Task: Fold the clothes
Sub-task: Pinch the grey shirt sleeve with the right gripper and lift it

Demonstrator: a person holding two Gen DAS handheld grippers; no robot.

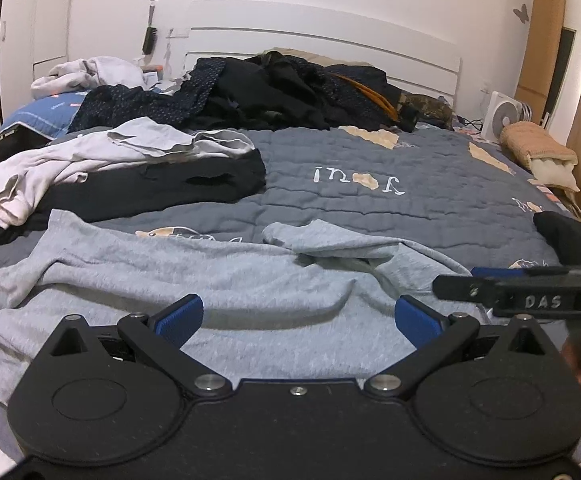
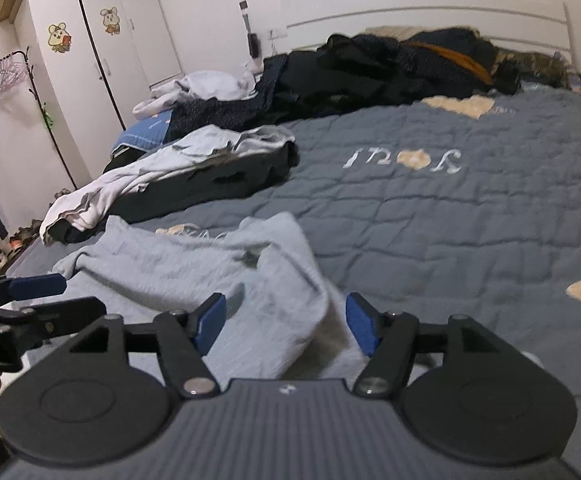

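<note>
A light grey shirt lies crumpled on the near part of the grey quilt. It also shows in the right wrist view, with a raised fold in front of the fingers. My left gripper is open just above the shirt's near part. My right gripper is open over the shirt's right part, and it shows side-on in the left wrist view. The left gripper shows at the left edge of the right wrist view. Neither holds cloth.
A white garment on black trousers lies left of centre. A pile of dark clothes sits by the white headboard. A pillow and fan are at the right. Wardrobes and a clothes rack stand at the left.
</note>
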